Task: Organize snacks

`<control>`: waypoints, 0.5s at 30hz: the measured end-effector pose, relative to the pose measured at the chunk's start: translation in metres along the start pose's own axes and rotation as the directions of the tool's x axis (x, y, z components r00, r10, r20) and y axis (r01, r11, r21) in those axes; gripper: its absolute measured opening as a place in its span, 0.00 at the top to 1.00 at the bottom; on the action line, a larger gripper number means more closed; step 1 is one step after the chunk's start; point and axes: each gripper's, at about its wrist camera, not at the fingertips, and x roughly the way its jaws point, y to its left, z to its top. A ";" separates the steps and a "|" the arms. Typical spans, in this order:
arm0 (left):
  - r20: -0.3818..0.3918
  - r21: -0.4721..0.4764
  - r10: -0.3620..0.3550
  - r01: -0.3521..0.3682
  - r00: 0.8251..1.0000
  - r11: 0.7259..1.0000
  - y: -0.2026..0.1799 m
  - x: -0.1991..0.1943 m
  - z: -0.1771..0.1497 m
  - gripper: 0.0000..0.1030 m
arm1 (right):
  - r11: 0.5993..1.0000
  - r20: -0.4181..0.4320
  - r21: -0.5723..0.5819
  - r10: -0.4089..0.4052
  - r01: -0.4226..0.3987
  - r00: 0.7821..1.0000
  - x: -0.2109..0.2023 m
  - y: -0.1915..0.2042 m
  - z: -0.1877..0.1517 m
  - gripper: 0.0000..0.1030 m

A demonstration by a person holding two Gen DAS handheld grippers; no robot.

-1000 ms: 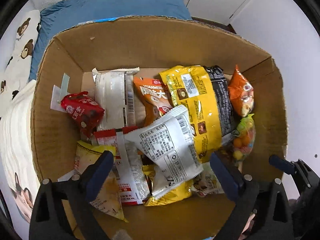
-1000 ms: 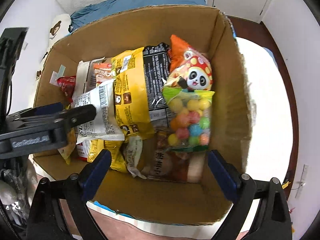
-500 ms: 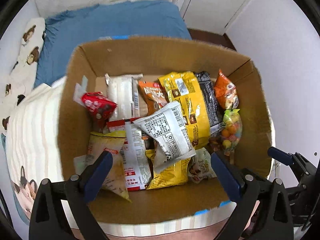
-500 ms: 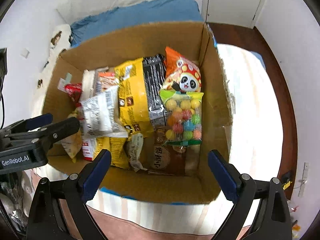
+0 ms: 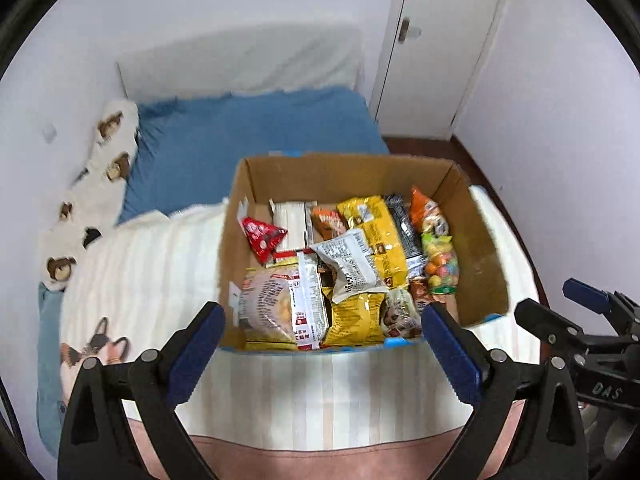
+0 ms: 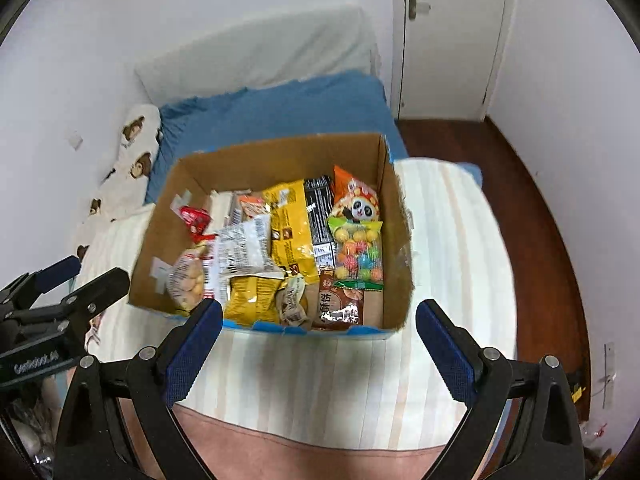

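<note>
Pulled back and up from the cardboard box (image 5: 484, 240) over the last second, both tools; whole box now in frame, with bed and room around it. Left tool (image 5: 320, 354) spread wide, blue pads apart, holding nothing, hovering over the near edge of the box. Right tool (image 6: 318, 350) likewise spread and empty, hanging just short of the box's near wall. Each tool visible at the edge of the other's view.

Box resting on a striped white blanket (image 6: 452, 240) on the bed, blue sheet (image 5: 240, 144) beyond, bear-print pillow (image 5: 108, 148) along the left wall. Snacks packed inside: large yellow bag (image 6: 290, 224) lying mid-box, black packet (image 6: 320, 212) just right of it, orange panda bag (image 6: 356, 200) at the far right, clear bag of coloured balls (image 6: 358, 250) below the panda, touching it. White barcode packet (image 5: 352, 264) lying across the yellow bag's left edge. Red packet (image 5: 262, 236) tilted against the left wall. Brown packet (image 6: 338, 304) at the near right corner. White door (image 6: 448, 36) and wooden floor (image 6: 532, 184) behind.
</note>
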 end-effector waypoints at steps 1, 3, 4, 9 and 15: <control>0.026 0.007 0.012 -0.012 1.000 1.000 -0.001 -0.014 -0.005 0.02 | 1.000 0.024 -0.002 -0.003 0.004 1.000 -0.012 0.002 -0.005 0.04; 0.055 0.016 0.013 -0.014 0.998 1.000 -0.003 -0.033 -0.012 0.02 | 1.000 0.052 0.000 0.002 -0.002 0.999 -0.031 0.003 -0.015 0.04; 0.073 0.016 0.019 -0.020 0.997 1.000 -0.003 -0.043 -0.016 0.02 | 1.000 0.066 0.000 0.006 -0.006 0.998 -0.041 0.004 -0.020 0.04; 0.147 0.032 0.019 -0.024 0.989 0.999 -0.009 -0.088 -0.034 0.02 | 1.000 0.127 -0.014 0.021 -0.019 0.992 -0.095 0.012 -0.049 0.03; 0.192 0.026 0.021 -0.027 0.981 0.999 -0.013 -0.125 -0.059 0.02 | 0.999 0.214 -0.026 0.028 -0.023 0.976 -0.157 0.018 -0.082 0.02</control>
